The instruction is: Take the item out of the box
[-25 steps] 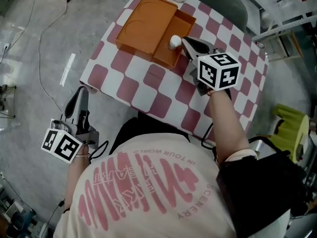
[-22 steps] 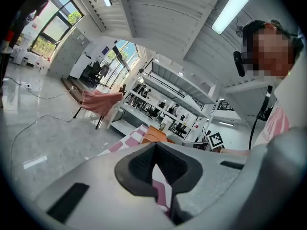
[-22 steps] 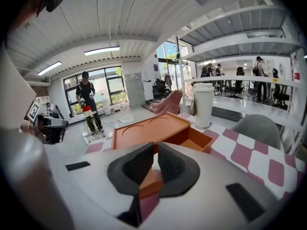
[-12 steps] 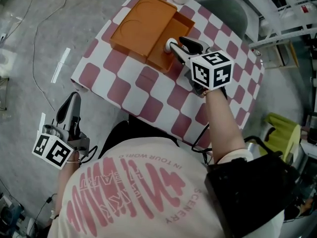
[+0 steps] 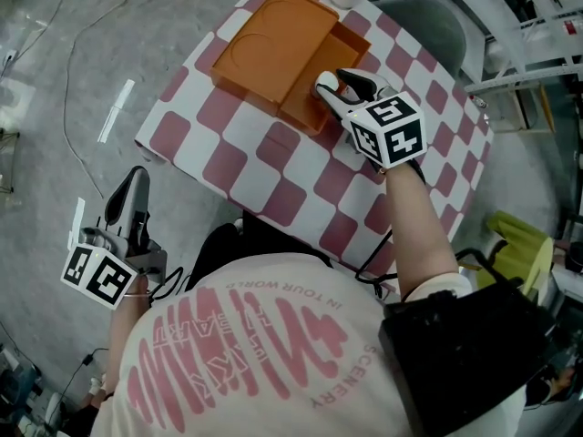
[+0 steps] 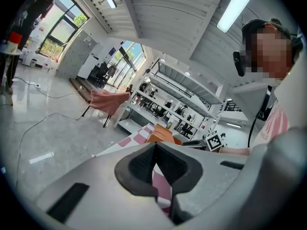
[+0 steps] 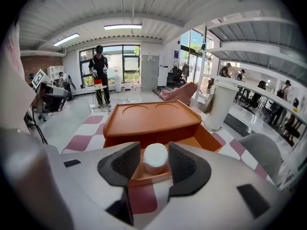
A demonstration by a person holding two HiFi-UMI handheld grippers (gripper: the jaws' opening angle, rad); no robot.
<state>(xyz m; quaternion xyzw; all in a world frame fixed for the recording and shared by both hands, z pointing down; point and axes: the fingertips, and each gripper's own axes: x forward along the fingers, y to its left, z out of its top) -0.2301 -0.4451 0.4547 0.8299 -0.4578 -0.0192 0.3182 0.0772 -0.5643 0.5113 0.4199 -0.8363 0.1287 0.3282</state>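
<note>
the small white round-topped jar [image 7: 155, 156] sits in the open lower compartment of the orange plastic box [image 5: 301, 112], near its 4 o'clock edge in the head view

the right gripper [image 7: 155, 164] has just been opening its jaws; they straddle the jar without pressing, likely lined up to clamp it

the left gripper [image 6: 154, 150], jaws together and empty, hangs off the red-and-white checked table [image 5: 273, 167] at 8 o'clock, seemingly kept clear

Item [image 7: 155, 158] in box [image 7: 212, 139], between right claw [image 7: 155, 150] jaws; box on table [image 5: 273, 167]; left claw [image 5: 135, 185] off table, left.
</note>
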